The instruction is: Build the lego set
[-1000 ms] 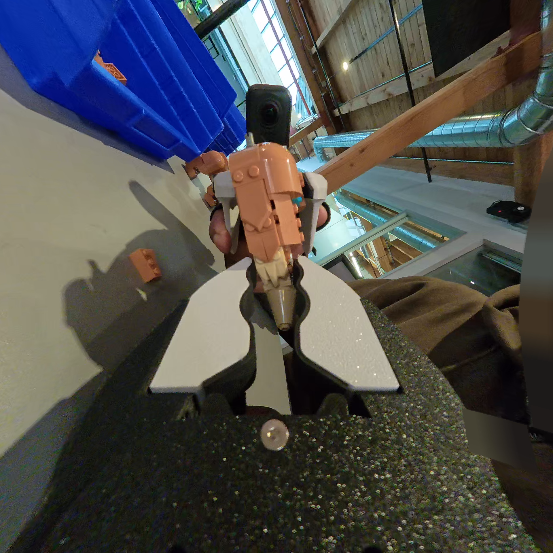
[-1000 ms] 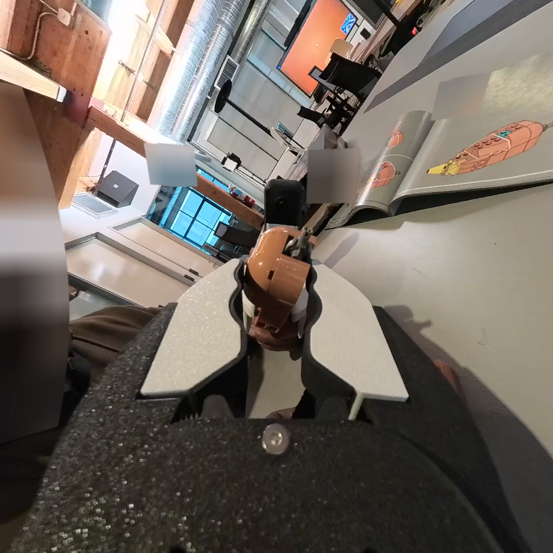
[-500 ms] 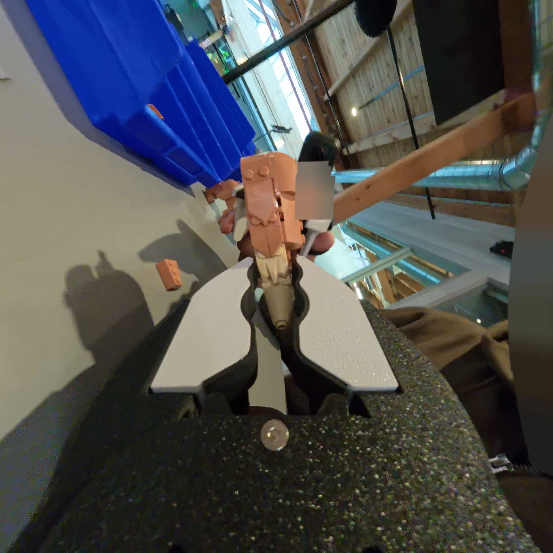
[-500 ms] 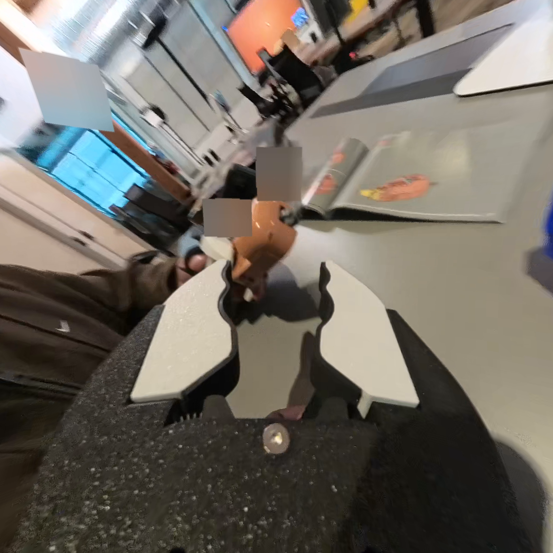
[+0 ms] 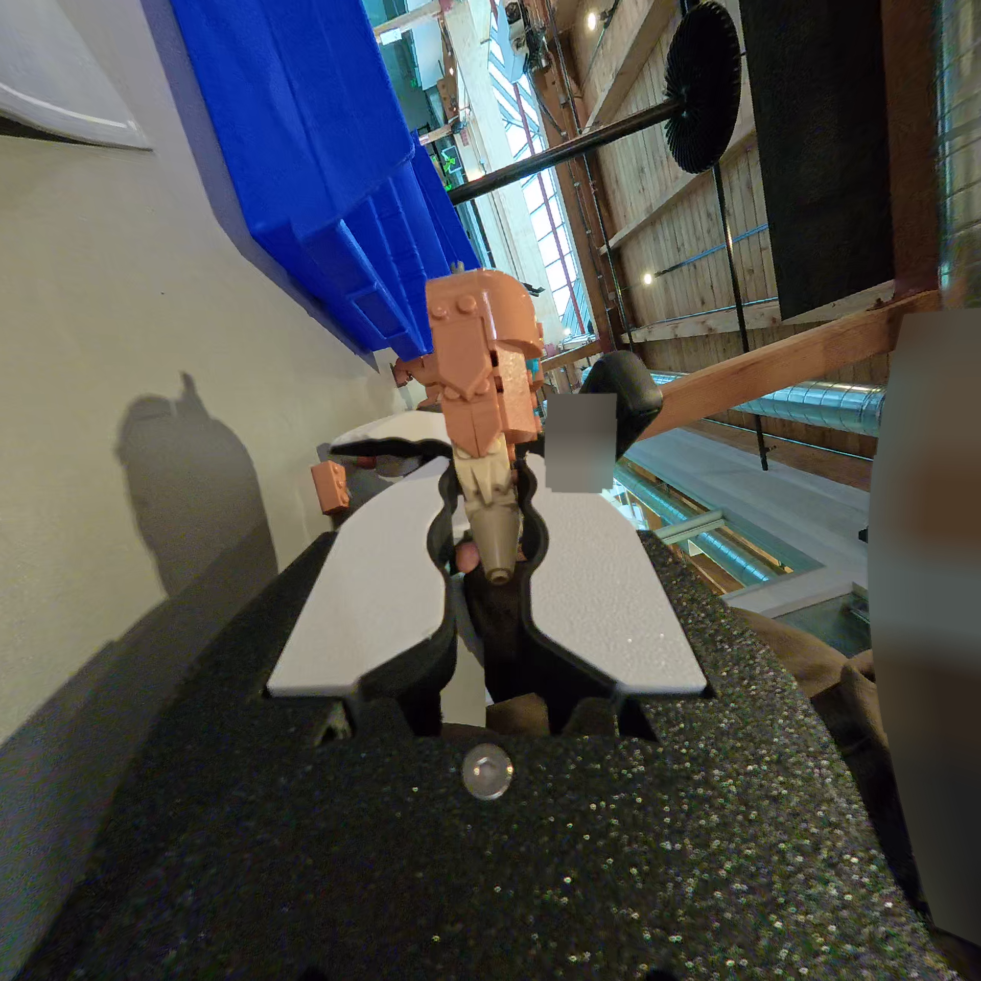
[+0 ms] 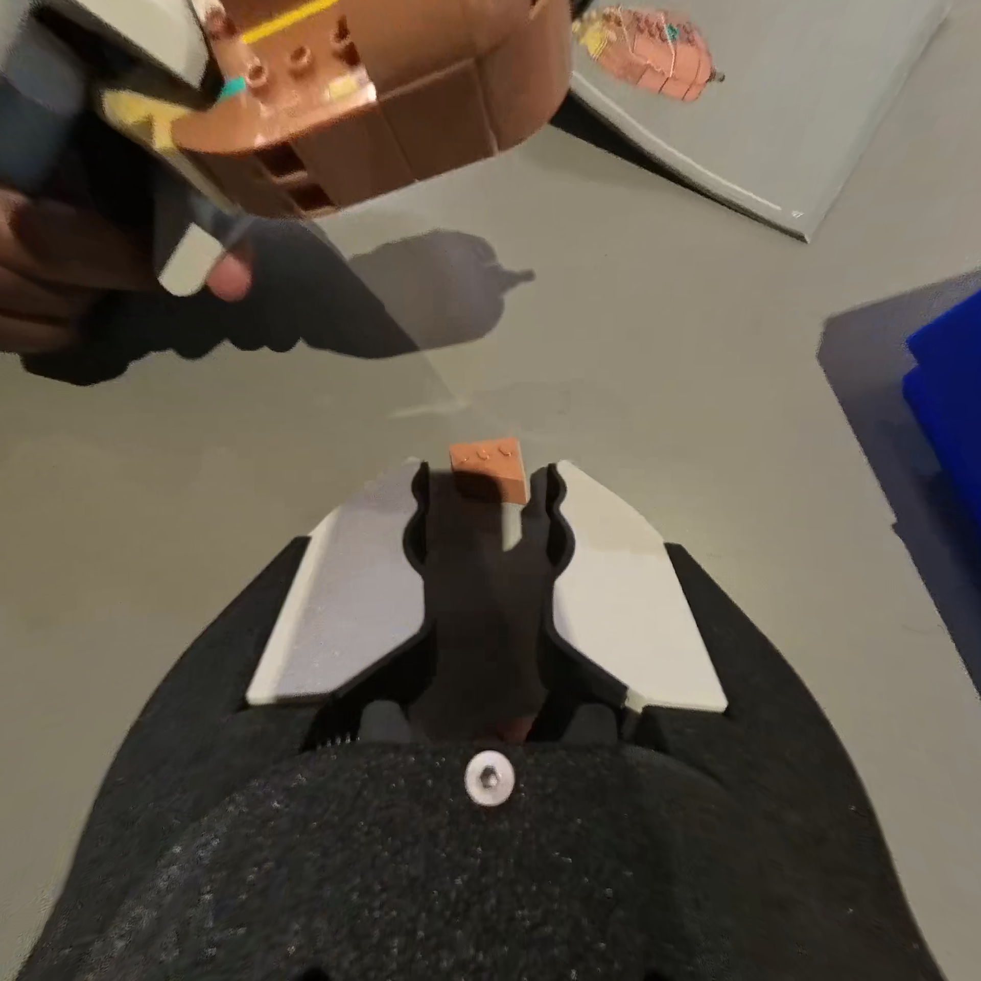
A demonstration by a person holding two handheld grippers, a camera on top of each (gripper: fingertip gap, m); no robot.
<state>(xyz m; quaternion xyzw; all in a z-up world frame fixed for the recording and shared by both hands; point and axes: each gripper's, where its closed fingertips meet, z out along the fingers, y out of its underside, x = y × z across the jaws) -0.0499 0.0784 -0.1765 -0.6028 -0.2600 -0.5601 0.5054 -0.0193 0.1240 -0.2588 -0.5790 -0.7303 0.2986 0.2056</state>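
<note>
My left gripper [image 5: 485, 480] is shut on the tan cone end of the salmon-brown lego model [image 5: 480, 371] and holds it above the grey table. In the right wrist view the model [image 6: 382, 106] hangs at the top left, still in the left gripper. A small brown loose brick [image 6: 488, 470] lies on the table. My right gripper [image 6: 485, 472] is open and low over the table, its fingertips on either side of this brick. I cannot tell whether they touch it. The brick also shows in the left wrist view [image 5: 330, 485], beside the right gripper's white fingers [image 5: 393, 430].
Blue bins [image 5: 318, 159] stand along the table's far side; one corner [image 6: 950, 398] is at the right of the right gripper. An open instruction booklet [image 6: 743, 132] lies beyond the brick. A hand [image 6: 53, 276] holds the left gripper. Across from one pair of fingers to the other is roughly 10 cm.
My right gripper let go of the model, opened, and swung down to the table around the loose brick. My left gripper kept hold of the model.
</note>
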